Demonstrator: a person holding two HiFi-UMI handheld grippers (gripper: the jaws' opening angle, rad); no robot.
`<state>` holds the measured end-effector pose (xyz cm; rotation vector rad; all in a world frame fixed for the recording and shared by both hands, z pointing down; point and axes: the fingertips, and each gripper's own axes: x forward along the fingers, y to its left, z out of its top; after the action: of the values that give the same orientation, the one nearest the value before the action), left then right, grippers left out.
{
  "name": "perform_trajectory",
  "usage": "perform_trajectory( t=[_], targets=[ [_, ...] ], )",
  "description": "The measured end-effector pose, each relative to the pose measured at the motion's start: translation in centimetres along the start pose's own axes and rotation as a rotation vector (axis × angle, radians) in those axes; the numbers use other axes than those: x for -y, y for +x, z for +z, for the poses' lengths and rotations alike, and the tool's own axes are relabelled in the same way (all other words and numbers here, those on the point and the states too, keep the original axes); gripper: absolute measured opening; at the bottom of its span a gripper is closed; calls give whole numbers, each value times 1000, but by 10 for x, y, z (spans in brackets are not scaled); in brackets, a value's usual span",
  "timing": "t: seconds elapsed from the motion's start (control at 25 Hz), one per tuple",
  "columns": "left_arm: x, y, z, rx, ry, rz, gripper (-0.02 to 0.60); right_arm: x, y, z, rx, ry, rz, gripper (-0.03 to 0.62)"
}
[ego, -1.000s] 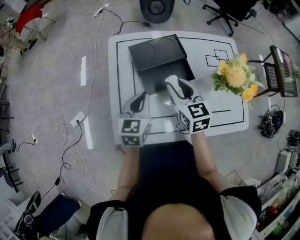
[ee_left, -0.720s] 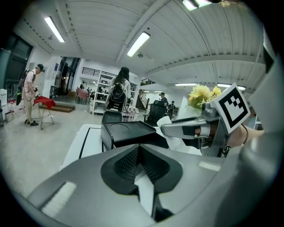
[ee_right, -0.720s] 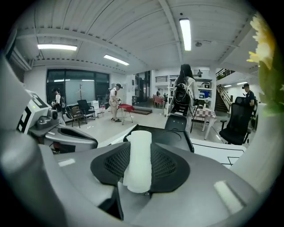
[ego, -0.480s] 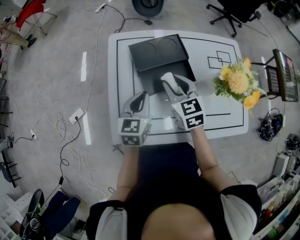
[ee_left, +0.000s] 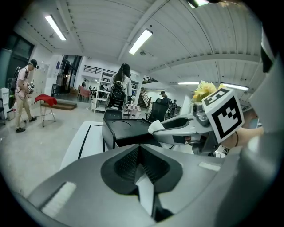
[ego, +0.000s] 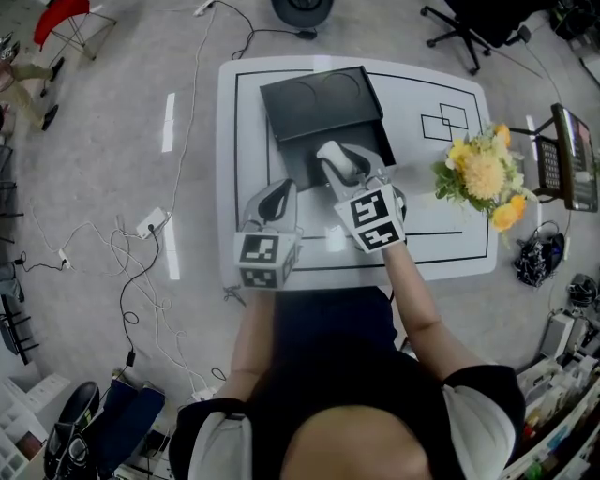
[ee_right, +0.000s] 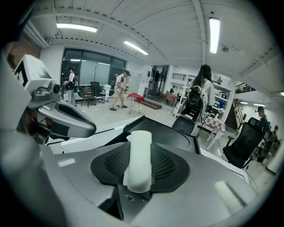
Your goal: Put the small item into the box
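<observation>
Seen from above, the right gripper [ego: 337, 157] covers the near edge of the black box [ego: 319, 103], and the hollow behind it is too dark to tell what lies inside. The white item [ee_right: 138, 153] has its lower end buried between the pads, so its full length is out of sight. The near edge of the table [ego: 246, 150] disappears under the left gripper [ego: 278, 194] and its marker cube. Along the top edge of the head view a round chair base [ego: 305, 9] is cut off, as is a red chair [ego: 61, 19] in the corner.
</observation>
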<state>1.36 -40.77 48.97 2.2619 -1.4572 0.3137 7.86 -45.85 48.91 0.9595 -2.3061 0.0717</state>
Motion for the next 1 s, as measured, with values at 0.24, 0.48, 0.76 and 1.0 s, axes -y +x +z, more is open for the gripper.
perform_trajectory(
  t=[0.24, 0.48, 0.76, 1.0],
  targets=[
    [-10, 4, -8, -20, -3, 21, 9, -1, 15, -7, -31, -48, 30, 138],
    [-12, 9, -8, -25, -8, 23, 8, 3, 25, -20, -99, -115, 42, 138],
    [-14, 14, -9, -33, -11, 24, 8, 7, 36, -29, -156, -173, 58, 138],
    [-16, 18, -12, -40, -18, 26, 9, 7, 47, -35, -207, -209, 93, 138]
  ],
)
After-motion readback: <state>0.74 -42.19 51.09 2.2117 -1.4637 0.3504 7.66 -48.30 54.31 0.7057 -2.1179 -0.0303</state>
